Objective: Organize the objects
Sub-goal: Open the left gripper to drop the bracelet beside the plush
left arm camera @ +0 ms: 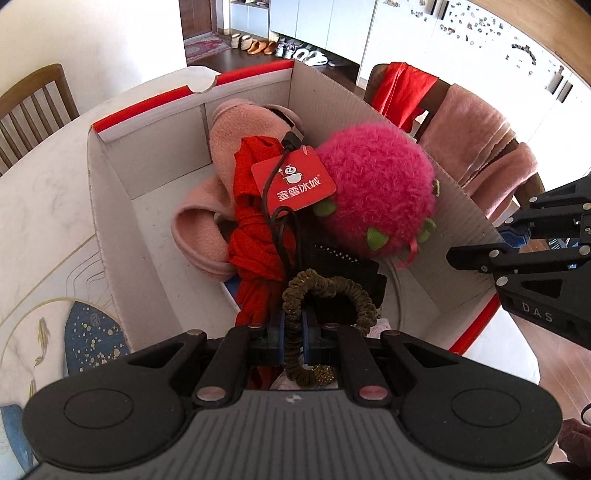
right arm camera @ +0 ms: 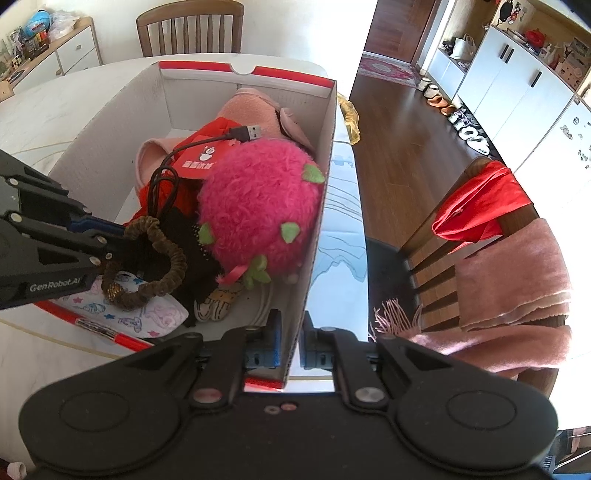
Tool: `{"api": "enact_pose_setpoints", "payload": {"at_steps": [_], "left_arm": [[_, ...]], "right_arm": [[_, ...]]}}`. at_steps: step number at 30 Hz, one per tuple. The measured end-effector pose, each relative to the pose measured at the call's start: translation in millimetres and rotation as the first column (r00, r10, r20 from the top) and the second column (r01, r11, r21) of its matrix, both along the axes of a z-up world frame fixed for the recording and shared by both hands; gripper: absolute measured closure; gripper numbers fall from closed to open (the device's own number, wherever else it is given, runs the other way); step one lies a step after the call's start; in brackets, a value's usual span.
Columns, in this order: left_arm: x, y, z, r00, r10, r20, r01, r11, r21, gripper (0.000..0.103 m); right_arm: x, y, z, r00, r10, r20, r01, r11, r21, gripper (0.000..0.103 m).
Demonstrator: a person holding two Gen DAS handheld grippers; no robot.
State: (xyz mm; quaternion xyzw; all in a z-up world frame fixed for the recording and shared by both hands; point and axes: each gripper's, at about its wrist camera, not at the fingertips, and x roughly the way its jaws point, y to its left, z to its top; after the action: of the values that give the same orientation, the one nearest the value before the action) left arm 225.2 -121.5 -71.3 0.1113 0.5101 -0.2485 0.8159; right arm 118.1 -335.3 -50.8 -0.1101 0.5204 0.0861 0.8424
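A white cardboard box (left arm camera: 110, 192) with red rims stands on the table. Inside lie pink slippers (left arm camera: 207, 229), a red cloth (left arm camera: 255, 236), a black USB cable (left arm camera: 275, 184), a red tag (left arm camera: 295, 181) and a pink plush strawberry (left arm camera: 376, 192). My left gripper (left arm camera: 294, 332) is shut on an olive-green scrunchie (left arm camera: 325, 291) and holds it over the box's near end; it also shows in the right wrist view (right arm camera: 118, 240), with the scrunchie (right arm camera: 147, 266). My right gripper (right arm camera: 290, 339) is shut on the box's right wall (right arm camera: 317, 229), one finger on each side.
The box sits on a white marble table (left arm camera: 40, 199) with a blue patterned mat (left arm camera: 88, 339). A chair (right arm camera: 476, 236) draped with a red cloth and pink scarf (right arm camera: 517, 280) stands close at the table's right. Another chair (right arm camera: 190, 27) is at the far side.
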Motion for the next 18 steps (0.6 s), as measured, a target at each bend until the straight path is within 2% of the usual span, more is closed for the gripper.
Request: {"api": "enact_pose_setpoints", "payload": {"at_steps": [10, 18], "left_arm": [[-9, 13, 23, 1.0, 0.007, 0.012, -0.006, 0.999, -0.053, 0.091], [-23, 27, 51, 0.996, 0.027, 0.082, -0.02, 0.995, -0.094, 0.091]], "right_arm": [[-8, -8, 9, 0.999, -0.027, 0.024, 0.027, 1.0, 0.009, 0.094], [-21, -7, 28, 0.997, -0.037, 0.069, 0.035, 0.999, 0.038, 0.093]]}}
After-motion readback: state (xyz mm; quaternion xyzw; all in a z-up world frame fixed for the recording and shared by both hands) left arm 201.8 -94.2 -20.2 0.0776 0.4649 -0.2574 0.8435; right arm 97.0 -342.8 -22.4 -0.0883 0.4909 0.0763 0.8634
